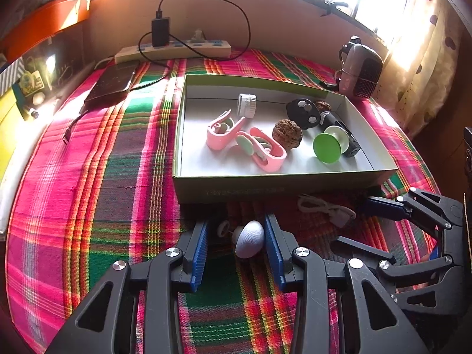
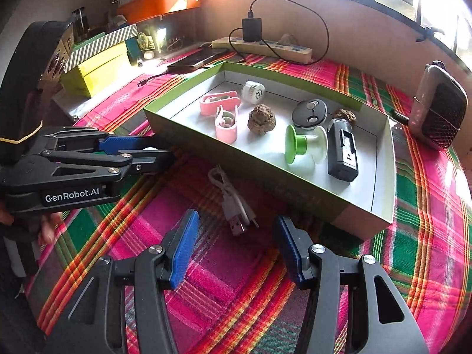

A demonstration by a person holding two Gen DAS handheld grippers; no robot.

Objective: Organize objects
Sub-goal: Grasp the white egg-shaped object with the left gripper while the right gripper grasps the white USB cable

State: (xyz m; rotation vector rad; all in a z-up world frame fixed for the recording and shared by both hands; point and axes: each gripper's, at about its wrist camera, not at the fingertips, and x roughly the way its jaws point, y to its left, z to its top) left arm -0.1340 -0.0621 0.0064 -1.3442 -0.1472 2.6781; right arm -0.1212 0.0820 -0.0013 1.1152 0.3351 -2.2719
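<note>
The left gripper (image 1: 236, 246) is low over the plaid tablecloth (image 1: 103, 177), its jaws open around a small white mushroom-shaped suction holder (image 1: 247, 242) just near of the shallow green box (image 1: 265, 185). The holder touches the right blue pad (image 1: 273, 244); the left pad stands clear. From the right wrist view that holder shows only as a white sliver between the left gripper's fingers. The right gripper (image 2: 236, 250) hovers with jaws open and empty, a coiled white USB cable (image 2: 233, 206) on the cloth just beyond them. Inside the box lie two pink clips (image 2: 219, 109), a walnut (image 2: 261, 121), a green suction holder (image 2: 303, 144) and a black charger (image 2: 343, 153).
</note>
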